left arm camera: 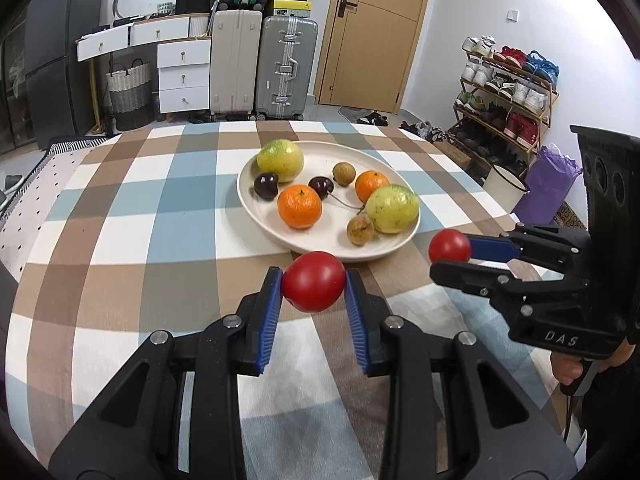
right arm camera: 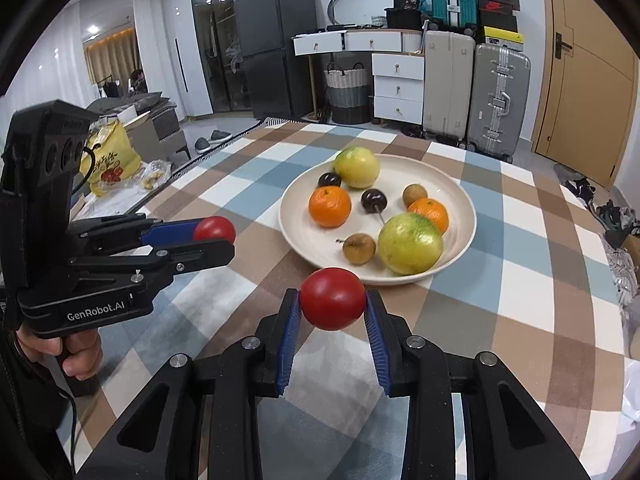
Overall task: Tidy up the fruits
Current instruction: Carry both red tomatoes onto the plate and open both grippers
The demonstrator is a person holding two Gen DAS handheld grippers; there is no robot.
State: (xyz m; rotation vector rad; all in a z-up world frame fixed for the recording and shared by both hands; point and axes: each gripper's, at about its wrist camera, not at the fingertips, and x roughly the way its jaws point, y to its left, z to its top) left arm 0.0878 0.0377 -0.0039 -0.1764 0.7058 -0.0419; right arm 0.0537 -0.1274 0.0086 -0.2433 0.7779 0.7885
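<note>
Left jaws: the left gripper (left arm camera: 313, 280) is clenched on a red tomato (left arm camera: 313, 287), blue pads pressed to its two flanks, the fruit sitting at the very fingertips.
Right jaws: the right gripper (right arm camera: 332, 300) grasps a second red tomato (right arm camera: 332, 298) the same way — pinched at the tips, most of the finger length bare behind it.
Tomato position: both are held above the checked tablecloth (left arm camera: 132, 216), just short of the near rim of the cream plate (left arm camera: 320, 152).
Axis: each tomato is nearly round; the left one looks slightly wider across the pads, and I cannot tell where either stem end points.
Plate contents, left to right: a yellow-green fruit (left arm camera: 280, 160), two dark cherries, two oranges, two small brown longans, a second yellow-green fruit (left arm camera: 393, 209).
Open room: bare plate shows at the far right side — cloth lies free left of the plate.
Edges: the table's far edge lies beyond the plate.
</note>
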